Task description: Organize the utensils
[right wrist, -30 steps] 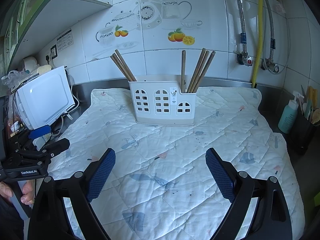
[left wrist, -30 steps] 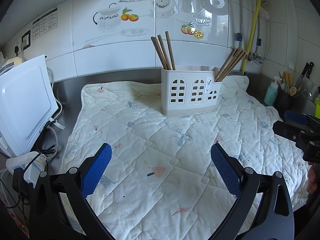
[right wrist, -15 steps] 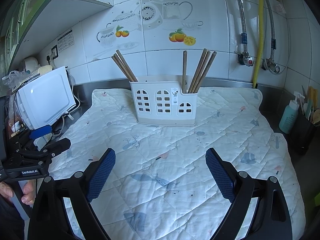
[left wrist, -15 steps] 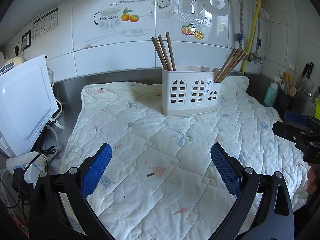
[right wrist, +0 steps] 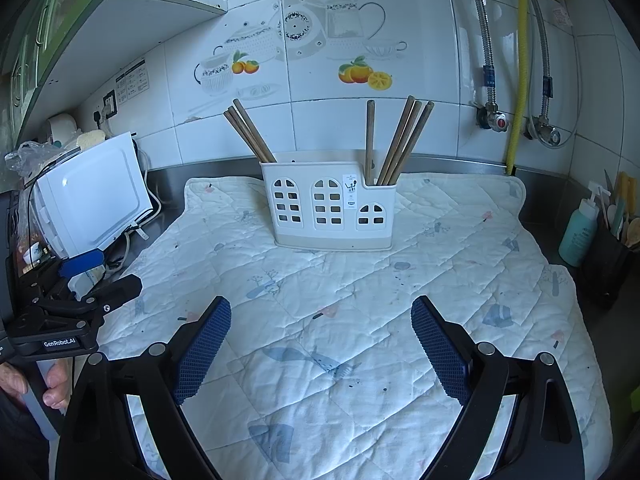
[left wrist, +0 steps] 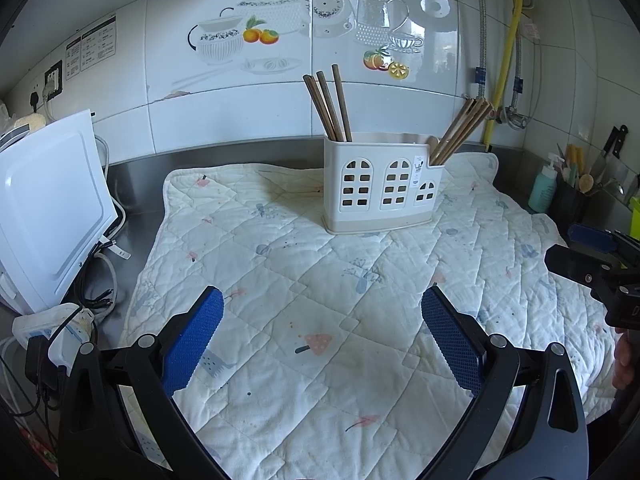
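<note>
A white plastic utensil holder [left wrist: 382, 186] with arched cut-outs stands upright at the back of a quilted mat [left wrist: 320, 300]; it also shows in the right wrist view [right wrist: 330, 210]. Three brown chopsticks [left wrist: 330, 106] lean in its left compartment and several more [left wrist: 460, 132] in its right one. My left gripper [left wrist: 322, 320] is open and empty, hovering over the mat's near part. My right gripper [right wrist: 320, 328] is open and empty too, also well short of the holder. Each gripper shows at the edge of the other's view.
A white appliance [left wrist: 44, 204] with cables and a power strip sits left of the mat. A teal bottle [right wrist: 578, 230] and a dark utensil caddy [right wrist: 612, 260] stand at the right. Tiled wall with pipes and a yellow hose [right wrist: 520, 68] lies behind.
Both views have shifted very slightly; the holder sits a touch lower in the right wrist view. Both grippers stay open and empty.
</note>
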Demonstrator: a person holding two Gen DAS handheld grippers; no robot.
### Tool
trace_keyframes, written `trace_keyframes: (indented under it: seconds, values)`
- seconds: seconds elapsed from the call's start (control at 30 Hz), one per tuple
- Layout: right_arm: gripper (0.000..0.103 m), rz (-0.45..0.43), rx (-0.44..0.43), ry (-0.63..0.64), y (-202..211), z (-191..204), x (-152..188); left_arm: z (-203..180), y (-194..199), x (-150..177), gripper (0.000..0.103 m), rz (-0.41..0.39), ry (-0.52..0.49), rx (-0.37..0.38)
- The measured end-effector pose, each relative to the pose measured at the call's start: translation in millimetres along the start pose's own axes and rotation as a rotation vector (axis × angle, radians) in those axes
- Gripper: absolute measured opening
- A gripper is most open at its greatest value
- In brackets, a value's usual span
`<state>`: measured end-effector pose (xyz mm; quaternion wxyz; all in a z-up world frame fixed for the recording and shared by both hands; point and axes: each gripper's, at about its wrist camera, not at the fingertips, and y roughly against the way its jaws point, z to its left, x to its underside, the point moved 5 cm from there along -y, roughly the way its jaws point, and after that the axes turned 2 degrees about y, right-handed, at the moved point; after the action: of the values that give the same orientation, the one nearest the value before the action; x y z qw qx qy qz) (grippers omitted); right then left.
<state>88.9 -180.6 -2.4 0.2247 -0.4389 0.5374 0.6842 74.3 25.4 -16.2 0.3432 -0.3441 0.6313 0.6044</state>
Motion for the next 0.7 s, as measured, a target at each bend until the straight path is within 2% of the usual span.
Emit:
trace_keyframes:
  seconds: [0.7]
  values:
    - [0.088, 0.006, 0.003, -0.001, -3.2, -1.6, 2.8, 2.4, 1.7, 0.4, 0.098, -0.011, 0.011, 0.0]
